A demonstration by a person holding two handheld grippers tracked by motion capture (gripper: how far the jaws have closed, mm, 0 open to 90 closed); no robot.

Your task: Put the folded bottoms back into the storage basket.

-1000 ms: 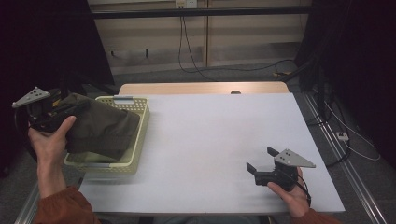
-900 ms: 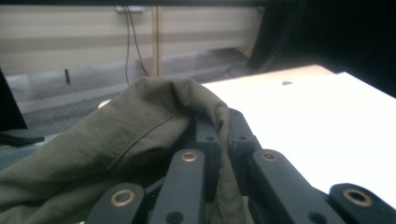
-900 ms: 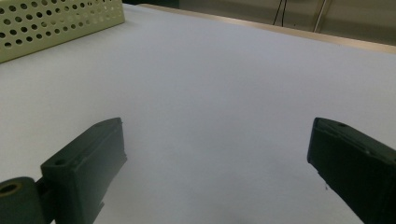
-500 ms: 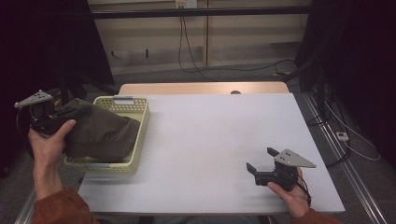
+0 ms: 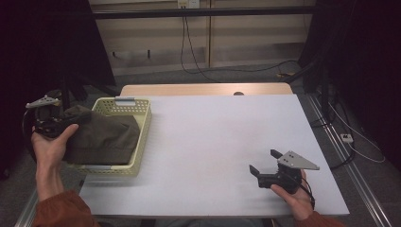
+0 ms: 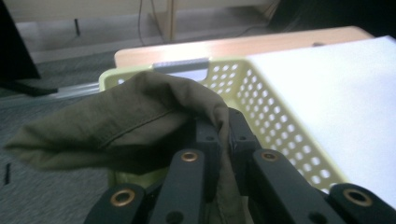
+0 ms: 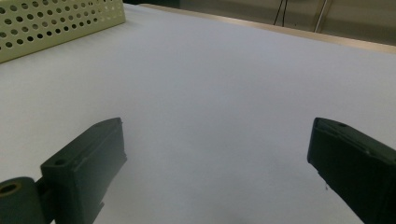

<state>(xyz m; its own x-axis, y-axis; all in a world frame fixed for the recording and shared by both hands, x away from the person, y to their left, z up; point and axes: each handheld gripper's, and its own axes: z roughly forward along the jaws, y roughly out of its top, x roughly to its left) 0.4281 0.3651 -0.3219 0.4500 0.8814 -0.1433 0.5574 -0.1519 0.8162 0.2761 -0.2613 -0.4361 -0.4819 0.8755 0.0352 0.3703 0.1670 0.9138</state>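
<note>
Olive cloth [image 6: 140, 116] pinched between left gripper [image 6: 223, 133] jaws over yellow basket [image 5: 142, 127]; right gripper [image 5: 265, 163] jaws wide apart, empty.

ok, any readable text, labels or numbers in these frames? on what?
None readable.
Basket: grey tab on its far rim, blank as far as the frames show.
Cloth: no tag or print visible.
Grey plate on the right gripper: no markings legible.

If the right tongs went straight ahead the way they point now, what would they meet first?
Probably nothing for a long stretch: the right tongs sit open, low over the bare white table, pointing left and slightly away. Farther along that line stands the yellow basket, though depth makes it unclear whether they would hit it.
</note>
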